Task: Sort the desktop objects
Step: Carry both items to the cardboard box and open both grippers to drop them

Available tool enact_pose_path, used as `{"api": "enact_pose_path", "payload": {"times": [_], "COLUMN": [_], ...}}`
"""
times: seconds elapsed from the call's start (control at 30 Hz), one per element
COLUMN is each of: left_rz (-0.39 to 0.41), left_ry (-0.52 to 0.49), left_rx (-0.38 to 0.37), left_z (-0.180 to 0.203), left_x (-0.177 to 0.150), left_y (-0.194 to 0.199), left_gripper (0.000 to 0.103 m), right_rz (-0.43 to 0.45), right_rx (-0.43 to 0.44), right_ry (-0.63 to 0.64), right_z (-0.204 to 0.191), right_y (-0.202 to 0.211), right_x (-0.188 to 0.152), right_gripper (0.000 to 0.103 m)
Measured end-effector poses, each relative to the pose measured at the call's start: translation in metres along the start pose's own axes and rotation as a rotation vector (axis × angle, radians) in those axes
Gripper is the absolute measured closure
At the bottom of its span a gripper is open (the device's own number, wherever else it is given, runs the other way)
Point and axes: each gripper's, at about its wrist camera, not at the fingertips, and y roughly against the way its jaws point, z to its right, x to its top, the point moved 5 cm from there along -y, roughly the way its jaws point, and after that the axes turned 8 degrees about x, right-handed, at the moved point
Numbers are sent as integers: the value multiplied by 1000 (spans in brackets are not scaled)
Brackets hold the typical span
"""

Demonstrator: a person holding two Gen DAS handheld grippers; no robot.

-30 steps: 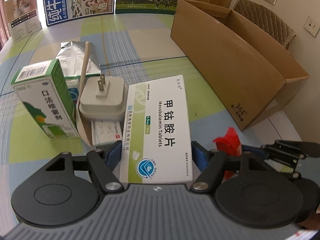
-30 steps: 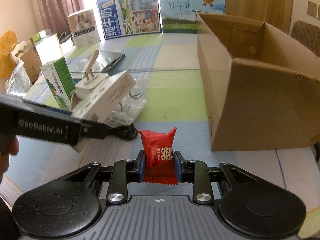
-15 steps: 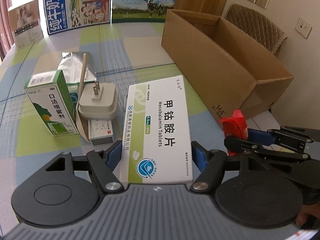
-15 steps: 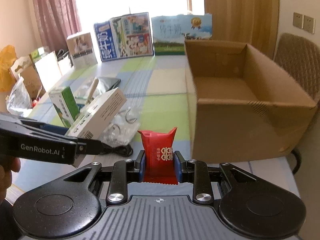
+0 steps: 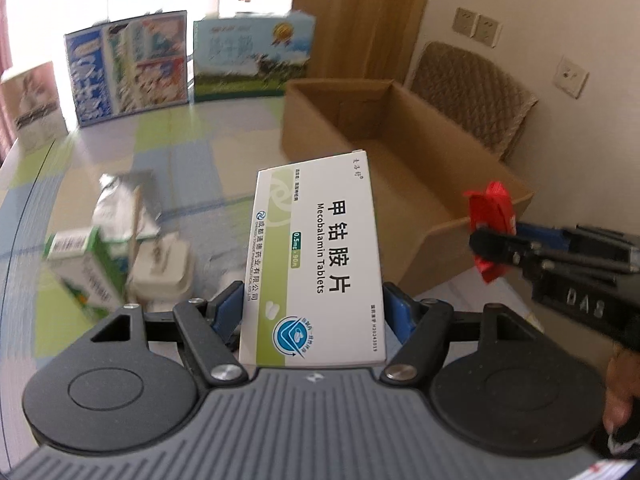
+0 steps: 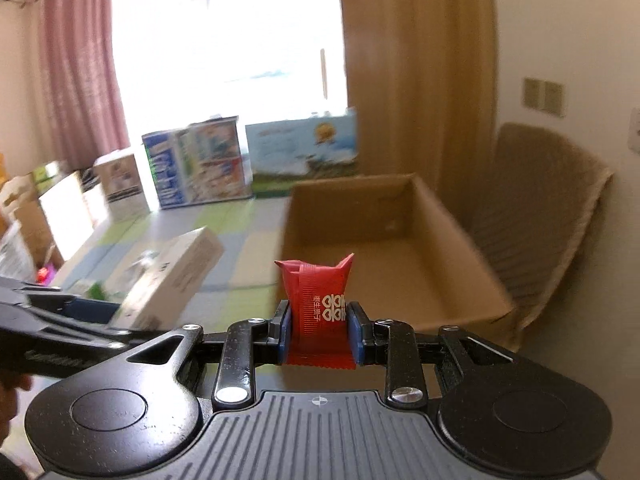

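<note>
My left gripper (image 5: 314, 312) is shut on a white and green Mecobalamin tablet box (image 5: 318, 256), held up above the table. The same tablet box (image 6: 172, 276) shows at the left of the right wrist view. My right gripper (image 6: 320, 330) is shut on a small red sachet (image 6: 318, 300) with white characters; that red sachet (image 5: 490, 216) and the right gripper (image 5: 496, 240) appear at the right of the left wrist view. An open cardboard box (image 5: 400, 152) lies ahead, its inside bare; in the right wrist view the cardboard box (image 6: 384, 240) is just beyond the sachet.
On the table below left stand a green and white carton (image 5: 88, 268), a white plug adapter (image 5: 164, 276) and a silver pouch (image 5: 120, 200). Printed milk cartons (image 5: 128, 66) line the far edge. A padded chair (image 5: 472, 96) stands behind the cardboard box.
Both grippers have risen with their loads and drawn nearer the cardboard box, whose inside now shows. The table items have dropped lower and left in view.
</note>
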Motion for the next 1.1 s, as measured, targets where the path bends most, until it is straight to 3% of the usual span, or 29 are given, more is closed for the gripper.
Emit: {"api": "enact_pose_path", "payload": {"times": [0.2,0.43,0.93,1.1], "left_rz": [33,33,6,20], "left_ry": [-38,-35,10,1], "left_rx": [-52,-89,-168,-145], "left_z": [43,73,90,84], "left_x": [30,57,70,67], "left_y": [-12,-43,-92,-86], "left_gripper": [35,35,32,32], "right_rz": [-6,-29,-52,-54], "right_rx": [-43,-43,-70,-52], "right_ry": [-9,-31,-83,-89], "right_z": [45,68,96,92], "right_y": [-20,-45,-67,-68], "right_x": [14,14,12,11], "right_gripper": [77,77,77,77]}}
